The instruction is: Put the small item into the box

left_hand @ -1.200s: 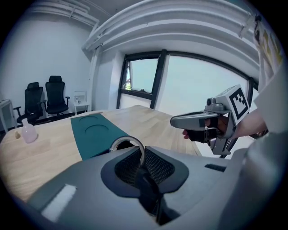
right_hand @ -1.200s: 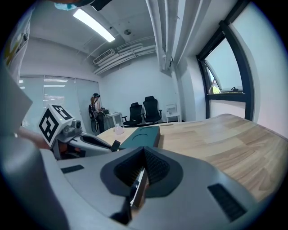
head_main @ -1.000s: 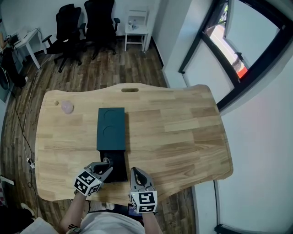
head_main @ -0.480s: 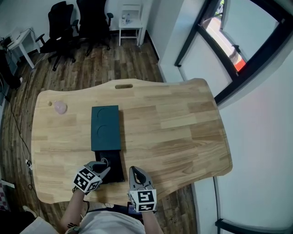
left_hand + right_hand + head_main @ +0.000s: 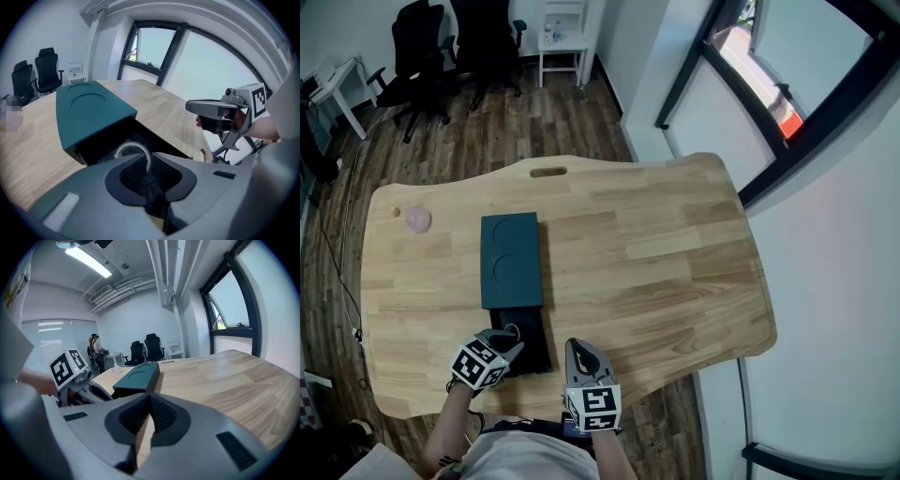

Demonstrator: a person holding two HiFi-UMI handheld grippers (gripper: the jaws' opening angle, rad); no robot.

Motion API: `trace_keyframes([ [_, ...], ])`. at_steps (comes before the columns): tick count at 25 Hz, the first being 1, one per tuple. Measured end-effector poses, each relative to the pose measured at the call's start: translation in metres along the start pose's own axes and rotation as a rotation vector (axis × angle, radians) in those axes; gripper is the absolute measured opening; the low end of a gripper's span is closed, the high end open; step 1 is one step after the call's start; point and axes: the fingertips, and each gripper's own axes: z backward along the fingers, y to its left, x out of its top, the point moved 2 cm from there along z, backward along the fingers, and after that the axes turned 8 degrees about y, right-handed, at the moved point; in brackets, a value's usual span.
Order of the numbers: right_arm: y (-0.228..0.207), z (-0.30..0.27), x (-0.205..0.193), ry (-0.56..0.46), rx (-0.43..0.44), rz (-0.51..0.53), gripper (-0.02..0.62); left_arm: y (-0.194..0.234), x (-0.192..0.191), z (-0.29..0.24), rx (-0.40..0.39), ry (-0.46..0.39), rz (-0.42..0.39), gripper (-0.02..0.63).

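Ring (image 5: 132, 144) pinched upright in the left gripper (image 5: 149, 180), just ahead over the open tray of the box (image 5: 89, 108), seemingly to drop straight in; right gripper (image 5: 147, 420), jaws together and empty, hovers alongside above the surface (image 5: 225, 376).

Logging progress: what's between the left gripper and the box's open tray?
A pale ring, pinched by the left gripper over the tray; left gripper view.

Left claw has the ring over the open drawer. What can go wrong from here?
1. The left claw pinches the ring by one edge only; it may twist free and miss the black drawer.
2. The drawer lies close to the table's near edge, so a bounced ring might roll off.
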Motion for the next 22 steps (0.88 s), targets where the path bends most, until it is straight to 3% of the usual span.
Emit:
trace_keyframes([
  [22, -0.020, -0.008, -0.004, 0.029, -0.031, -0.019, 0.005, -0.008, -0.001, -0.031, -0.083, 0.323, 0.004, 0.038],
])
